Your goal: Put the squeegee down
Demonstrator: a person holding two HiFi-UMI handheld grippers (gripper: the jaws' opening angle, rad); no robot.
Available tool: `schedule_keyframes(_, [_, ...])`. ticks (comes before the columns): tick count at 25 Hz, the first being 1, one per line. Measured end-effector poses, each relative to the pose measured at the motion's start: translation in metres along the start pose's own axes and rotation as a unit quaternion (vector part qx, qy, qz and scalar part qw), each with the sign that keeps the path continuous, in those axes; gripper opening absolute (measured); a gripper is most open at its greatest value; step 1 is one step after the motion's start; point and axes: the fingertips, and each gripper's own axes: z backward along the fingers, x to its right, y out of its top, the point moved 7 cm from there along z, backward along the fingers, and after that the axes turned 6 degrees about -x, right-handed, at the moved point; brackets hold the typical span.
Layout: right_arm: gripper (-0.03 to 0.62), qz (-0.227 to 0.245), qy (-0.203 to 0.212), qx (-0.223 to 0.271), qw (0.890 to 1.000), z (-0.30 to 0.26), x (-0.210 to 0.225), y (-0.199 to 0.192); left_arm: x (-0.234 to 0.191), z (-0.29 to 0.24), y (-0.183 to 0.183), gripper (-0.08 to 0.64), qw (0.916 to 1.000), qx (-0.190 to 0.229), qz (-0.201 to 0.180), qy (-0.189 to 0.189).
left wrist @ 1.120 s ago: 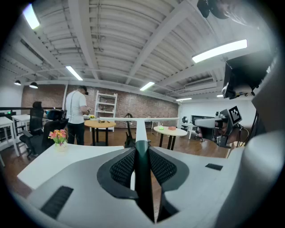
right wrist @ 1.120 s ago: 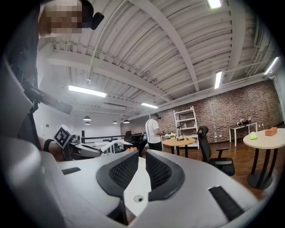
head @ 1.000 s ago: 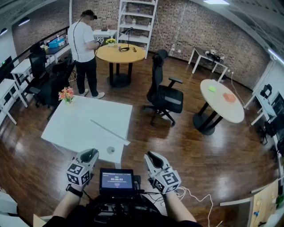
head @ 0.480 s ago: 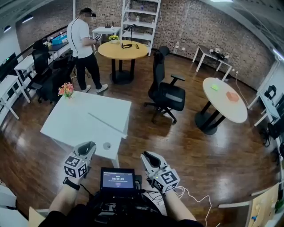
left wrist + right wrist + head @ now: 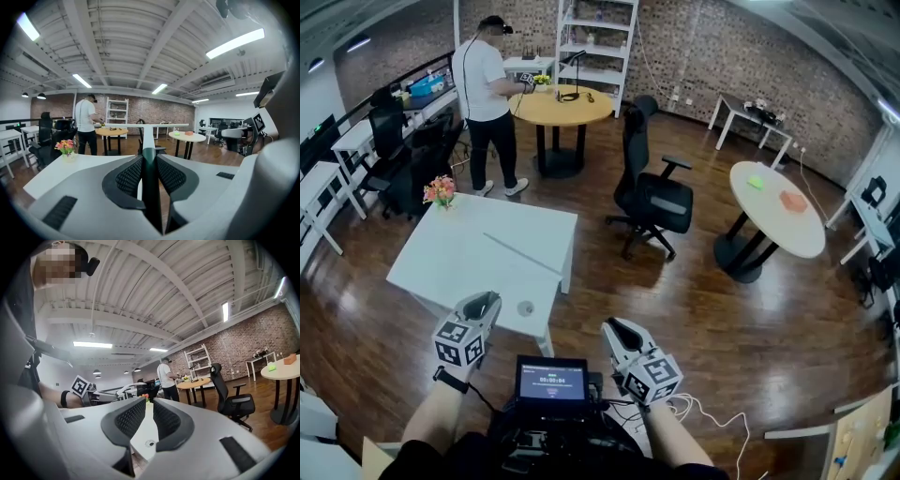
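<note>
We're at the set-down step here. The left gripper (image 5: 482, 304) is clamped on the squeegee (image 5: 149, 187) by its dark green handle, and nothing has been released yet. The right gripper (image 5: 619, 334) has its jaws apart with nothing between them. The squeegee's long axis runs straight out along the left jaws, away from us and toward the white table (image 5: 441, 272). Its pale blade (image 5: 145, 125) sits crosswise at the far end, roughly level, and looks to be above the tabletop. Next move, we reckon: lower it till it rests flat on the table, then open up — gently, so it doesn't tip.
</note>
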Motion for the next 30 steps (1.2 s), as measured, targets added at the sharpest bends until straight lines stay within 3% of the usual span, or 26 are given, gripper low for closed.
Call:
schedule_keyframes(15, [0.083, 0.003, -0.028, -0.012, 1.0, -0.059, 0.018, 0.013, -0.073, -0.074, -0.001, 0.095, 0.9996, -0.024, 0.011, -0.005])
schedule_keyframes(30, [0.083, -0.004, -0.067, -0.051, 0.996, -0.197, 0.066, 0.033, -0.187, -0.228, -0.017, 0.095, 0.9957, -0.086, -0.022, -0.026])
